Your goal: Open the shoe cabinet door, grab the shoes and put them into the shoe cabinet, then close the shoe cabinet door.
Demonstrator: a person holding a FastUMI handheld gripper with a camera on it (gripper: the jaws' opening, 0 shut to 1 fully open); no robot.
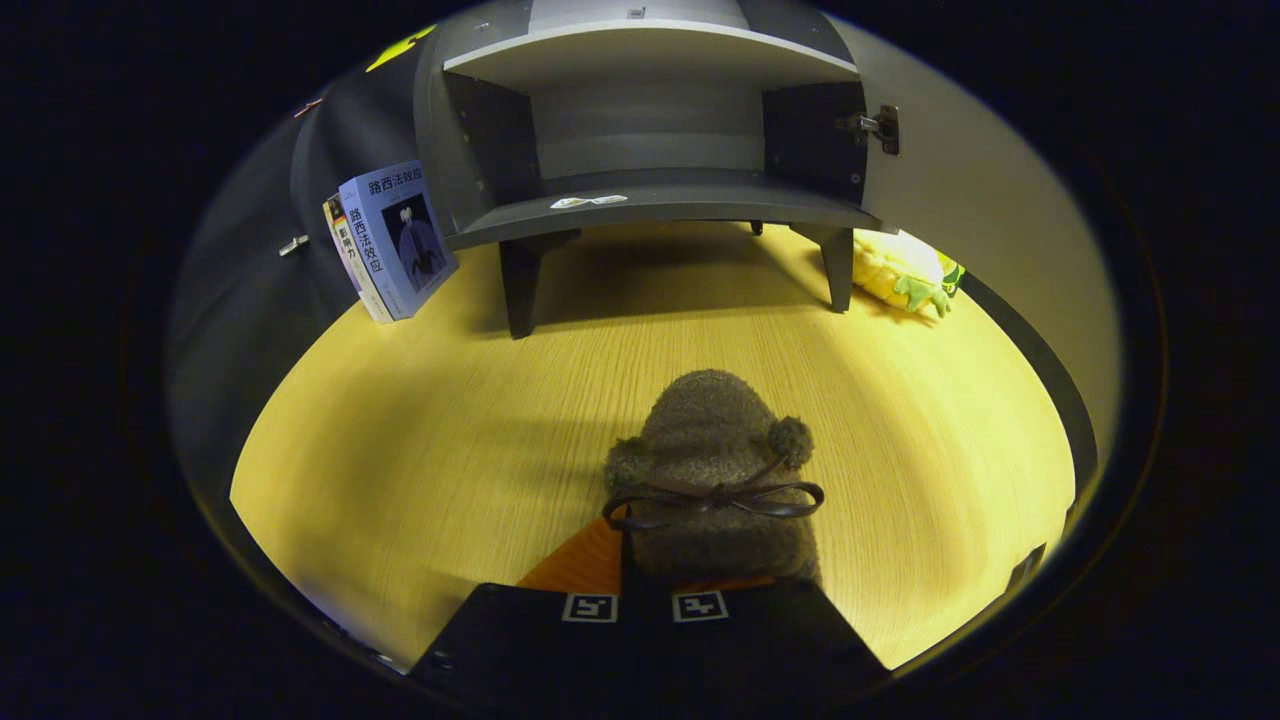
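nearest, the gripper (648, 590) has its jaws drawn close together, and the heel end of a fuzzy brown shoe (712, 470) sits between them; it looks pinched there, though whether both sides truly press on it cannot be told from this angle. the shoe points away from the jaws, toe toward the cabinet, with a thin dark ribbon bow (715, 497) across its top and two small pompoms beside it. an orange patch shows just under its near left side. whether the shoe rests on the yellow wood-grain tabletop (420, 470) or hangs just above it is unclear.

judging by the plush pile, the shoe is light and soft: it will squash under the grip and may sag or swing at the toe, so the firmer heel rim or sole edge is the better hold, not the ribbon.

further on, well apart from the shoe, the grey shoe cabinet (650, 205) stands on short legs with its door (960, 200) swung open to the right and its lower shelf bare. books (390, 240) lean at its left; a yellow-green plush toy (905, 270) lies by its right leg.
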